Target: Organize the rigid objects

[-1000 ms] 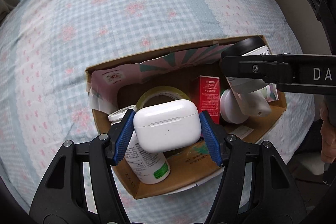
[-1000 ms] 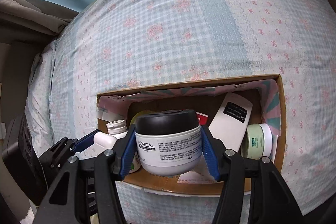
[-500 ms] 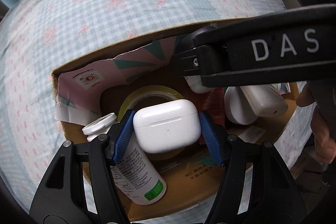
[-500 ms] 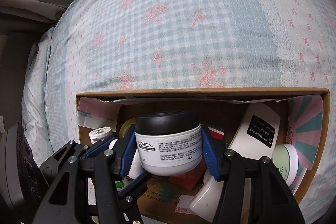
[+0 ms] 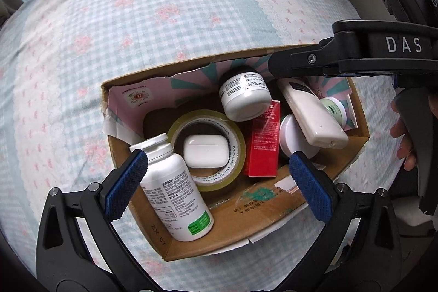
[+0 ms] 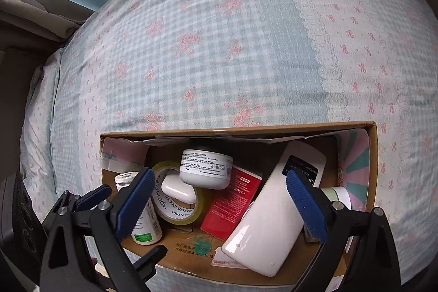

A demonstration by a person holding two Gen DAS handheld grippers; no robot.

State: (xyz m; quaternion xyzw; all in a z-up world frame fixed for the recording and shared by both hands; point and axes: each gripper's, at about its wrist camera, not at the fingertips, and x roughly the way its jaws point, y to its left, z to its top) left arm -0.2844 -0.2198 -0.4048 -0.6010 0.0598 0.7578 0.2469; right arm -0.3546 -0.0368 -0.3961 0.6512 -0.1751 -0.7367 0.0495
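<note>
A cardboard box [image 5: 268, 212] lies on the bed. In it the white earbuds case [image 5: 205, 151] rests inside the yellow tape roll [image 5: 232, 163]. The white jar with a black lid [image 5: 245, 95] lies tilted on the red carton [image 5: 264, 144]. My left gripper [image 5: 219, 182] is open and empty above the box. My right gripper [image 6: 221, 199] is open and empty above the box [image 6: 191, 262]; the jar [image 6: 205, 168], case [image 6: 178, 189] and tape roll [image 6: 178, 210] show below it.
The box also holds a white pill bottle [image 5: 175, 190], a white flat tube [image 5: 312, 111], a white round lid [image 5: 294, 138] and a green-labelled jar [image 5: 334, 107]. The checked floral bedsheet [image 6: 219, 45] lies all around. The right gripper's arm [image 5: 356, 56] crosses the box's far right.
Both grippers opened. The earbuds case dropped into the tape roll and the black-lidded jar dropped onto the red carton. Both grippers have lifted back from the box.
</note>
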